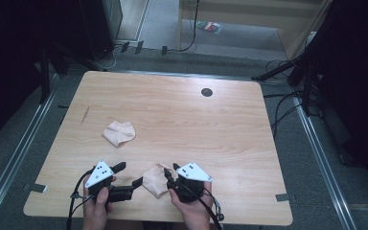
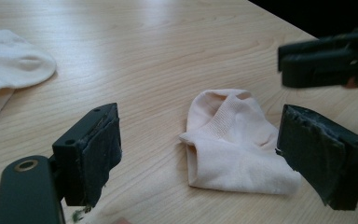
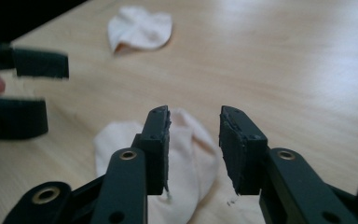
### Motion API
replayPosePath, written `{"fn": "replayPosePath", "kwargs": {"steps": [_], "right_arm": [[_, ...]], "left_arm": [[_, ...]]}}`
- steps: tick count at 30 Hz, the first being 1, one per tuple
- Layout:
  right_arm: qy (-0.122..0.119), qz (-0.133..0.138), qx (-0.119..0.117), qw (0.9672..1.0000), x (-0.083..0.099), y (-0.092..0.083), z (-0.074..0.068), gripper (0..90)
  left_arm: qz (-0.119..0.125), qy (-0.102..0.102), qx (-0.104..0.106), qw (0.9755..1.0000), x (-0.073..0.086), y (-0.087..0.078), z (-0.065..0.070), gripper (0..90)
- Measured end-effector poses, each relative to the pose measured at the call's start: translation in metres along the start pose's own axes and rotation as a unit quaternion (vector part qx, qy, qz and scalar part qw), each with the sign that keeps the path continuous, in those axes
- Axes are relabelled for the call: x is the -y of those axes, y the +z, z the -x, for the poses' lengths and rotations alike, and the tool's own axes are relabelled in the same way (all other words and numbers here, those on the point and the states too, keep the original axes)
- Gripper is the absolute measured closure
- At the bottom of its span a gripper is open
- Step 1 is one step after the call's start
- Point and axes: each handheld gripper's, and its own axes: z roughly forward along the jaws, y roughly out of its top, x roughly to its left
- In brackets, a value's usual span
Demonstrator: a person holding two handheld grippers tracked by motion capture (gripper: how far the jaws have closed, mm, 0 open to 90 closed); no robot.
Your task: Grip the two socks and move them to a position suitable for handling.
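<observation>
Near sock (image 1: 155,180) lay flat between my grippers | left (image 1: 130,175) gaped wide | right (image 1: 169,174) part-open over it, gripping nothing, set to pinch.

The far sock (image 2: 9,65) ran off the left gripper view's left edge. The right gripper (image 3: 193,149) covered part of the near sock (image 3: 186,154); the left gripper (image 3: 23,93) showed blurred.

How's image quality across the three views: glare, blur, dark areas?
High view: table evenly lit, surroundings dark, near sock soft but readable. Left gripper view: near sock sharp, the other hand-held gripper at upper right blurred. Right gripper view: bright glare on the wood at upper right, far sock washed out and out of focus, jaws fairly sharp.
</observation>
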Motion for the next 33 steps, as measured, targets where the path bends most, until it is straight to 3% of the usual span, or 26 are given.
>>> {"fn": "replayPosePath", "kwargs": {"steps": [5, 8, 11, 13, 16, 17, 18, 19, 20, 22, 30, 33], "right_arm": [[-0.028, -0.040, -0.023, 0.9986, 0.008, 0.016, -0.006, 67.6], [-0.034, -0.045, -0.028, 0.9980, 0.010, 0.021, -0.006, 67.1], [-0.035, -0.057, -0.011, 0.9977, 0.012, 0.030, -0.002, 61.0], [-0.032, -0.063, -0.016, 0.9973, 0.013, 0.032, -0.001, 61.1], [-0.040, -0.071, -0.019, 0.9965, 0.015, 0.036, -0.001, 68.9], [-0.040, -0.071, -0.019, 0.9965, 0.015, 0.036, -0.001, 68.9], [-0.053, -0.067, -0.016, 0.9962, 0.016, 0.035, -0.003, 77.9], [-0.053, -0.067, -0.016, 0.9962, 0.016, 0.035, -0.003, 77.9], [-0.063, -0.058, -0.023, 0.9960, 0.015, 0.033, -0.005, 86.9], [-0.072, -0.053, -0.025, 0.9957, 0.014, 0.029, -0.007, 90.0], [-0.073, -0.023, -0.031, 0.9965, 0.003, 0.016, -0.012, 90.0], [-0.054, -0.008, -0.035, 0.9979, -0.007, 0.007, -0.013, 90.0]], "left_arm": [[-0.004, -0.001, 0.003, 1.0000, 0.001, 0.001, -0.001, 14.1], [-0.007, -0.002, 0.005, 1.0000, 0.002, 0.002, -0.001, 14.1], [-0.010, 0.000, 0.005, 0.9999, 0.003, 0.002, -0.001, 14.1], [-0.010, -0.001, 0.005, 0.9999, 0.003, 0.002, -0.001, 14.1], [-0.011, -0.001, 0.004, 0.9999, 0.003, 0.003, -0.002, 14.1], [-0.011, -0.001, 0.004, 0.9999, 0.003, 0.003, -0.002, 14.1], [-0.013, -0.001, 0.005, 0.9999, 0.004, 0.003, -0.002, 14.1], [-0.013, -0.001, 0.005, 0.9999, 0.004, 0.003, -0.002, 14.1], [-0.014, -0.001, 0.006, 0.9999, 0.004, 0.004, -0.002, 14.1], [-0.017, -0.001, 0.007, 0.9998, 0.004, 0.005, -0.001, 14.1], [-0.018, -0.001, 0.009, 0.9998, 0.004, 0.004, -0.001, 14.2], [-0.017, -0.001, 0.012, 0.9998, 0.004, 0.005, 0.002, 14.1]]}}
